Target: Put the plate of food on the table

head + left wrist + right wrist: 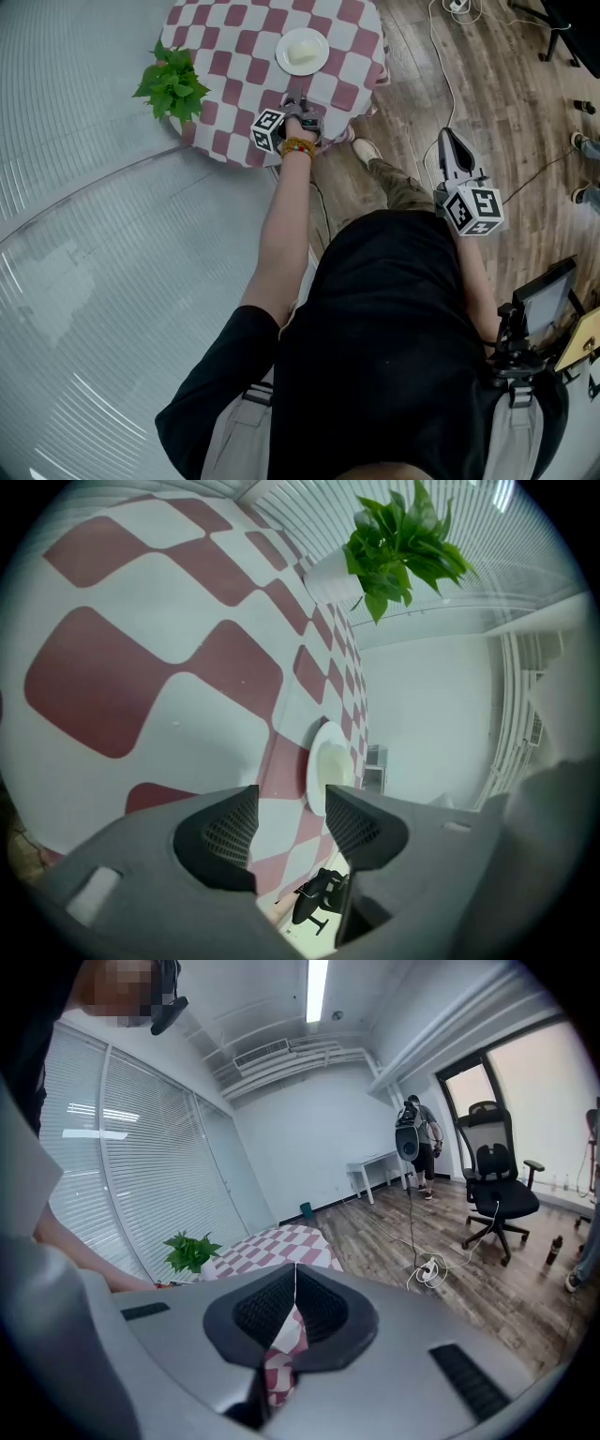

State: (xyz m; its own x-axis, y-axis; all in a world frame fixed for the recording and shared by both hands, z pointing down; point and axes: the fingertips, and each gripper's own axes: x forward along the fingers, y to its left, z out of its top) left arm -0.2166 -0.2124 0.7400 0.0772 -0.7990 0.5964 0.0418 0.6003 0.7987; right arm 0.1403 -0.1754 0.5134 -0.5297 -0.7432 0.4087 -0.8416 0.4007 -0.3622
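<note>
The white plate (302, 52) with a pale heap of food rests on the red-and-white checked table (234, 56), flat and untouched. My left gripper (300, 99) hovers over the table's near edge, a short way back from the plate. In the left gripper view this gripper (291, 799) stands open with nothing between its fingers, and the plate (328, 766) lies just beyond them on the cloth (150, 677). My right gripper (449, 137) is held out over the wooden floor to the right, its jaws shut on nothing (295, 1279).
A green potted plant (172, 86) stands at the table's left edge (403, 536). Cables (450, 56) trail over the wooden floor. An office chair (497, 1190), a white desk and a person (417, 1138) are at the far end of the room.
</note>
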